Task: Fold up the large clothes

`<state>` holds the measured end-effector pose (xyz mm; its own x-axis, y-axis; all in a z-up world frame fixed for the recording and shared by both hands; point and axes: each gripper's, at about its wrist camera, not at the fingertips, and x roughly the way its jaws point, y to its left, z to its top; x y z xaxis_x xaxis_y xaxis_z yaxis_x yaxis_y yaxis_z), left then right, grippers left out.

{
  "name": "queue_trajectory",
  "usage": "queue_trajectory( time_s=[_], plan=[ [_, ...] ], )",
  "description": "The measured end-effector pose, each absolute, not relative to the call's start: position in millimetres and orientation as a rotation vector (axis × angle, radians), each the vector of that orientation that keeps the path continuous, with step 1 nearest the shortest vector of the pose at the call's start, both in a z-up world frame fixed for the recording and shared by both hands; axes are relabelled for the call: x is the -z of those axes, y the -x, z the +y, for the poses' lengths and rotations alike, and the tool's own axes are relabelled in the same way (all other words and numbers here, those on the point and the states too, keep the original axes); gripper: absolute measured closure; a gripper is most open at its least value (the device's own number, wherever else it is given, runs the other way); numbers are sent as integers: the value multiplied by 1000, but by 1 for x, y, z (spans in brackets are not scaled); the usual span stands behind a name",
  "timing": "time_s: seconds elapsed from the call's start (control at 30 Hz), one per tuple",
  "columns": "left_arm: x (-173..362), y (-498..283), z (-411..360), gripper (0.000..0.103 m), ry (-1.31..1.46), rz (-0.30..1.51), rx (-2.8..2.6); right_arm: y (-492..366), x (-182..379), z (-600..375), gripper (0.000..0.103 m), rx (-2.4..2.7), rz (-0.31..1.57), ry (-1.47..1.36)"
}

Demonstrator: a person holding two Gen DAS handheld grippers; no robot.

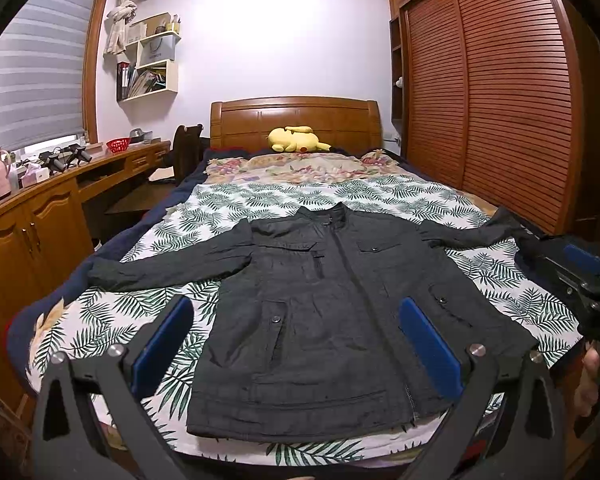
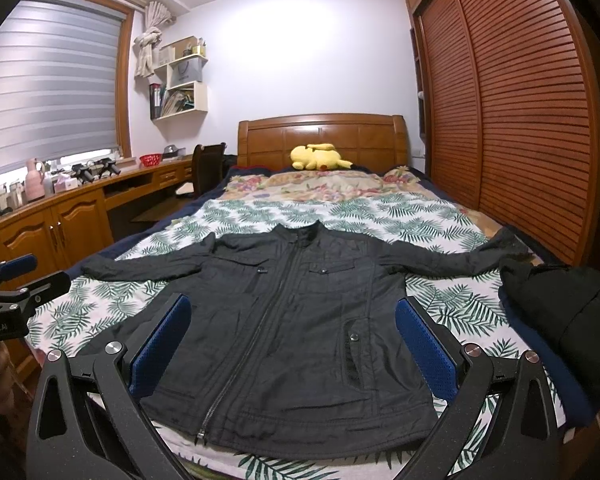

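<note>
A dark grey zip jacket [image 1: 320,312] lies flat and front up on the bed, sleeves spread to both sides; it also shows in the right wrist view [image 2: 292,328]. My left gripper [image 1: 296,320] is open and empty, held above the jacket's hem, blue pads wide apart. My right gripper [image 2: 292,320] is open and empty, also above the hem. The right gripper shows at the right edge of the left wrist view [image 1: 580,272], the left gripper at the left edge of the right wrist view [image 2: 16,280].
The bed has a leaf-print cover [image 1: 380,196] and a wooden headboard [image 1: 296,120] with a yellow plush toy [image 1: 296,139]. A louvred wardrobe [image 1: 500,100] stands right, a wooden desk [image 1: 40,208] left. A dark bundle [image 2: 564,304] lies on the bed's right edge.
</note>
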<state>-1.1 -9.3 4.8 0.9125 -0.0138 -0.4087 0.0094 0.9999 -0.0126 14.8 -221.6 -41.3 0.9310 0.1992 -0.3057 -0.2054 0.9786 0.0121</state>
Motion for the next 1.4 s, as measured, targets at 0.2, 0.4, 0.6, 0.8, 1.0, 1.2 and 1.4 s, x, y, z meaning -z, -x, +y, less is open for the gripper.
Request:
queue_trajectory(
  time_s=[0.2,0.4,0.6,0.8,1.0,1.2,1.4],
  plan=[
    [-6,0,-11,0,9,420,12,-14,41,-221,0,-207,312,20],
    [-8,3,-14,0,9,413,17,-13,41,-221,0,-207,310,19],
    [-8,7,-12,0,8,405,23,-11,40,-221,0,-207,311,19],
    [-8,8,-11,0,10,401,26,-11,40,-222,0,-207,310,17],
    [-10,12,-10,0,12,394,26,-11,39,-223,0,-207,309,17],
    [-10,14,-9,0,9,389,23,-12,41,-225,0,-208,307,17],
    [-9,12,-6,0,10,397,19,-13,37,-221,0,-208,317,19]
  ],
)
